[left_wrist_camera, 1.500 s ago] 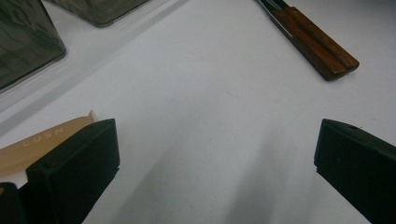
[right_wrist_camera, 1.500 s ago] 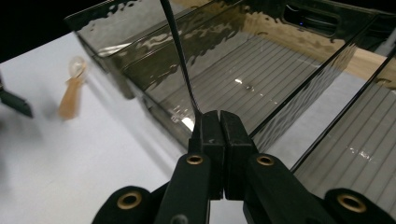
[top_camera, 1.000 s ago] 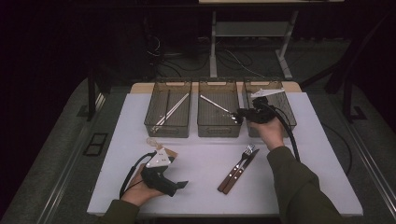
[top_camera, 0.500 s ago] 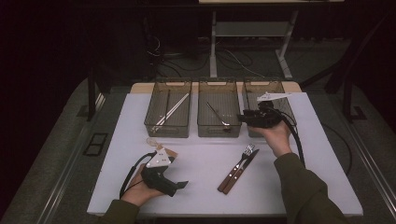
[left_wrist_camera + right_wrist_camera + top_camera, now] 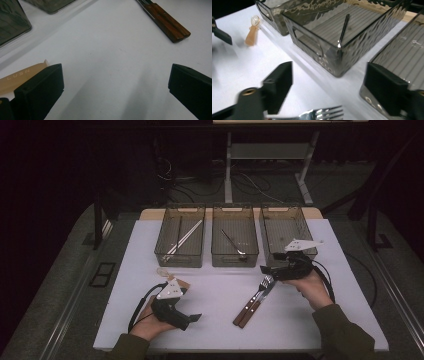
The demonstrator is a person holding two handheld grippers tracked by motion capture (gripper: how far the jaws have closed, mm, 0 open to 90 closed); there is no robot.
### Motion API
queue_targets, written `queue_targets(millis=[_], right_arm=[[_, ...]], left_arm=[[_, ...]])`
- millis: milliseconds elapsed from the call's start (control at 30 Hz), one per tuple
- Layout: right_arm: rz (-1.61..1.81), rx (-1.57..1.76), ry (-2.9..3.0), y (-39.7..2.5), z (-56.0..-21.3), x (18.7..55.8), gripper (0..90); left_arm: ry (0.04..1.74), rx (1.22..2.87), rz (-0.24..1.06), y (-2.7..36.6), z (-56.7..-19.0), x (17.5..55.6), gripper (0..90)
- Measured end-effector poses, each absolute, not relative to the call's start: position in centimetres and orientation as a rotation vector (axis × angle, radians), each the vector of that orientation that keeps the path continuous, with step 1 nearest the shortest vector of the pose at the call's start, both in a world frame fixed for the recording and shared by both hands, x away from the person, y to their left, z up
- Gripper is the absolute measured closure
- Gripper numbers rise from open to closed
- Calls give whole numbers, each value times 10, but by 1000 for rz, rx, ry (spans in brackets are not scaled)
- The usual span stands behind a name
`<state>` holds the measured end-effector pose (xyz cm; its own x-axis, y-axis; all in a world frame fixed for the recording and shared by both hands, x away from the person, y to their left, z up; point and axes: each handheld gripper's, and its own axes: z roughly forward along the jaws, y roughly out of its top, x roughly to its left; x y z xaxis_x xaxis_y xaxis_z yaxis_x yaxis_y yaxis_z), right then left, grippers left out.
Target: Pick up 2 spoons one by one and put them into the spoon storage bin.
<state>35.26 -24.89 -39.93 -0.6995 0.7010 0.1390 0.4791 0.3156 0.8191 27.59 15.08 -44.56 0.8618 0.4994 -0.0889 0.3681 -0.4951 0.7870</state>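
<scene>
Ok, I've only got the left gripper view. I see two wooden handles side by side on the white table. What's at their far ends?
Observer: One is a fork, tines pointing toward the bins. The far end of the utensil beside it is too small to tell.
Operator: And where's the other gripper?
Observer: The right gripper is right over those tines with its jaws open. I cannot tell if it touches them.
Operator: Is anything in the bin nearest the fork?
Observer: The right bin looks empty, while the middle bin holds one slim metal utensil.
</scene>
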Motion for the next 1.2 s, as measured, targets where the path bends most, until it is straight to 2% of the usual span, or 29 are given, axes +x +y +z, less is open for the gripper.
queue_targets(millis=[133,433,867,1000,1200], right_arm=[[1314,1050,2330,-251,-405,335,136],[1319,1059,2338,-268,-426,298,135],[1375,1095,2319,-298,-442,264,136],[1369,1076,2329,-298,-444,261,136],[1340,1066,2365,-295,-446,263,136]], left_arm=[[626,2142,190,151,-445,276,0],[626,2138,195,152,-444,276,0],[645,2144,224,152,-439,278,2],[673,2133,253,157,-431,284,101],[732,2098,297,171,-423,295,327]])
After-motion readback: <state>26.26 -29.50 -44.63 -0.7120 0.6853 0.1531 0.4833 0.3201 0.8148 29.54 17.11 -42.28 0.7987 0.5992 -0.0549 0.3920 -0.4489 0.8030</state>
